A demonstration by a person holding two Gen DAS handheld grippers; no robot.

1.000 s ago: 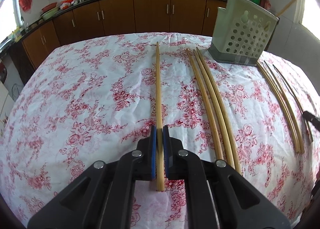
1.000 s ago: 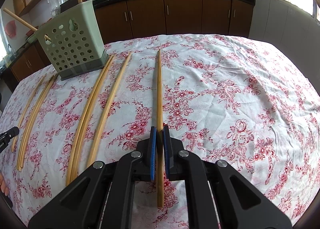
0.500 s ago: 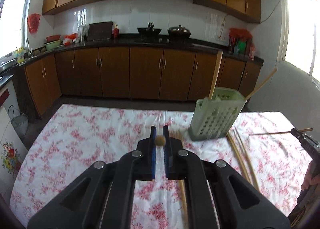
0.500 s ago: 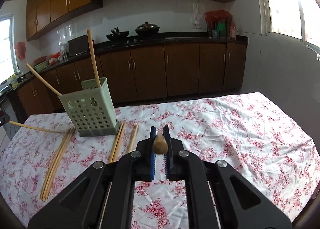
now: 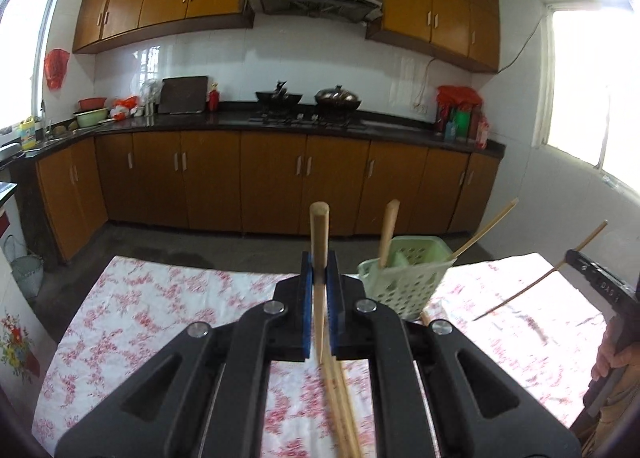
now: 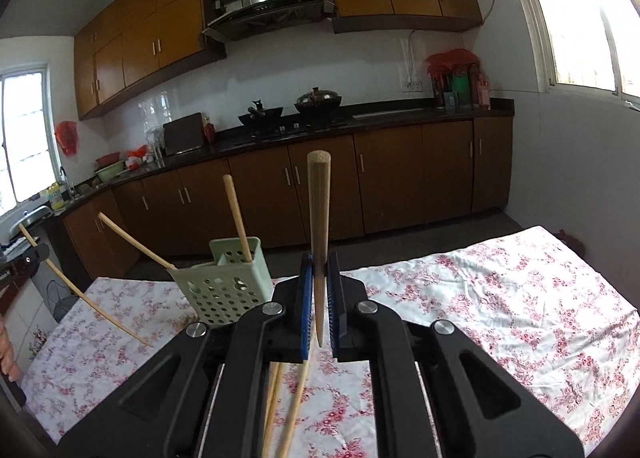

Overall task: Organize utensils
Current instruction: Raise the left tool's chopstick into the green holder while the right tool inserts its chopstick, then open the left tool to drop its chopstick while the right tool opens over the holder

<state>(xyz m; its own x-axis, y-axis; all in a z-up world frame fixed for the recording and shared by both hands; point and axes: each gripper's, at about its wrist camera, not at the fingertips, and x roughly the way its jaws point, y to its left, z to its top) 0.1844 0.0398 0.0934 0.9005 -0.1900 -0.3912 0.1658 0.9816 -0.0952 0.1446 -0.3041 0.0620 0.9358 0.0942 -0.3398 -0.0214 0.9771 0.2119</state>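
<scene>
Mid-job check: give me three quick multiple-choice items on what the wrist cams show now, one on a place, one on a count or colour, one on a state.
1. Where is the green holder in the right wrist view?
A. left of the gripper
B. right of it
C. on the counter

2. How many chopsticks already stand in the holder?
A. none
B. two
C. five

3. The right gripper is:
A. open, empty
B. shut on a chopstick
C. shut on a spoon

Answers: 1 A, it sits on the floral tablecloth at left; 2 B, two sticks lean out; 3 B, pads clamp the upright stick.
</scene>
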